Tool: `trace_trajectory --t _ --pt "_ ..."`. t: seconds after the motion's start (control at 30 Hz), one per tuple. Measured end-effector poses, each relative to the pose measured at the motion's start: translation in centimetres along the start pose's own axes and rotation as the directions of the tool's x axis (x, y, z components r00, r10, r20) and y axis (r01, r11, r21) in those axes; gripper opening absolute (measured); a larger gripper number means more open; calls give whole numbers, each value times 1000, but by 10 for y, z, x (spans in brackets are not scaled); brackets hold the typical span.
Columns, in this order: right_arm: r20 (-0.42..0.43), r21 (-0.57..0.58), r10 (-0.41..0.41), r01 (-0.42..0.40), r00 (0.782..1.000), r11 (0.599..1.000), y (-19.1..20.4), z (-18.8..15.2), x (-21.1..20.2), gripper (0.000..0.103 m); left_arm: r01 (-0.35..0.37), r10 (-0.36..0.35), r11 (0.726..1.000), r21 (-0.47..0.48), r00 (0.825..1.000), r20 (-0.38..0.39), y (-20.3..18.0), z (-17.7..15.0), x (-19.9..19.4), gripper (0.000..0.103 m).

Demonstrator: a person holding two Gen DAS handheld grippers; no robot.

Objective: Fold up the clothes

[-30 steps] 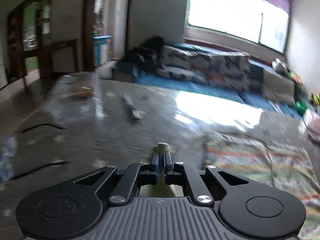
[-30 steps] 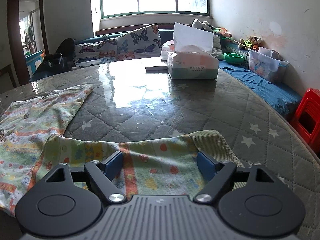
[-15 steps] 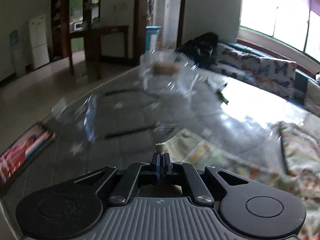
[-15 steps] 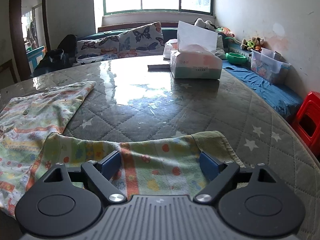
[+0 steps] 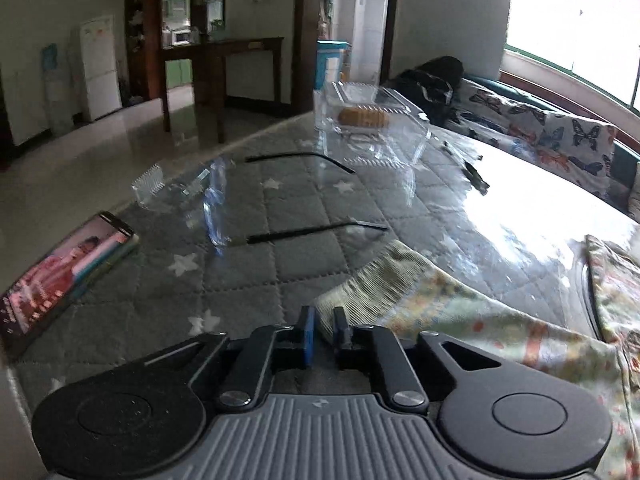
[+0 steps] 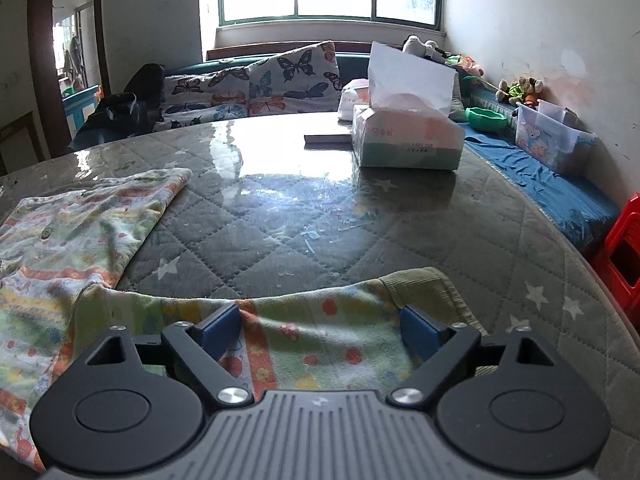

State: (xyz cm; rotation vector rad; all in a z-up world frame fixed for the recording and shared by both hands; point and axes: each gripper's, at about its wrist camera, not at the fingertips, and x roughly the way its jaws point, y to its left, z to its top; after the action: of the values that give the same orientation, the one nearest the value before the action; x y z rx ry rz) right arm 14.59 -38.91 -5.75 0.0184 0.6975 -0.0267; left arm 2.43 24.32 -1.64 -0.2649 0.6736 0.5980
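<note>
The left hand-held gripper [image 5: 323, 334], just parted, has released the pastel printed cotton garment [image 6: 304, 332] onto the desk's [image 6: 360, 220] near edge, while the right hand-held gripper [image 6: 320, 334] hovers open above it, suggesting regrasping comes next.

A lit smartphone [image 5: 66, 270] lies at the near left edge of the grey quilted star-print table cover [image 5: 280, 216]. Farther along stands a clear plastic box [image 5: 370, 120] holding a brown baked item. A soft pack of white tissues [image 6: 406, 140] sits toward the far side, a flat dark rectangular object [image 6: 327, 139] just beside it. A red plastic stool [image 6: 620, 256] stands by the table's right edge.
</note>
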Motion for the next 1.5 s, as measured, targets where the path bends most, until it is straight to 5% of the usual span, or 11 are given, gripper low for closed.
trace_trajectory --t 0.2,0.33,0.57,0.8,0.97,1.03,1.17,1.5 --pt "30 -37 23 -22 999 999 10 0 -21 89 108 -108 993 53 994 2 -28 -1 -20 24" --pt "26 -74 100 -98 995 992 30 -2 -31 89 242 -239 962 128 970 -42 -68 -12 -31 27" --pt "-14 -130 166 -166 986 978 55 -17 -32 89 328 -312 918 224 944 -106 -109 -32 -32 30" --pt "-19 -126 157 -158 987 979 50 -22 -39 83 315 -297 913 259 949 -106 -109 -35 -33 36" --pt "-4 -194 227 -224 974 955 69 -15 -61 78 308 -292 912 270 951 -97 -107 -35 -40 39" --pt "-13 -233 279 -274 960 933 84 -12 -68 68 307 -292 911 276 952 -93 -106 -35 -43 39" --pt "-70 -314 399 -400 914 861 120 -11 -79 59 382 -375 876 295 923 -82 -114 -37 -68 39" --pt "-225 -445 587 -618 778 648 205 -25 -103 32 578 -576 724 376 807 -130 -141 -59 -120 38"
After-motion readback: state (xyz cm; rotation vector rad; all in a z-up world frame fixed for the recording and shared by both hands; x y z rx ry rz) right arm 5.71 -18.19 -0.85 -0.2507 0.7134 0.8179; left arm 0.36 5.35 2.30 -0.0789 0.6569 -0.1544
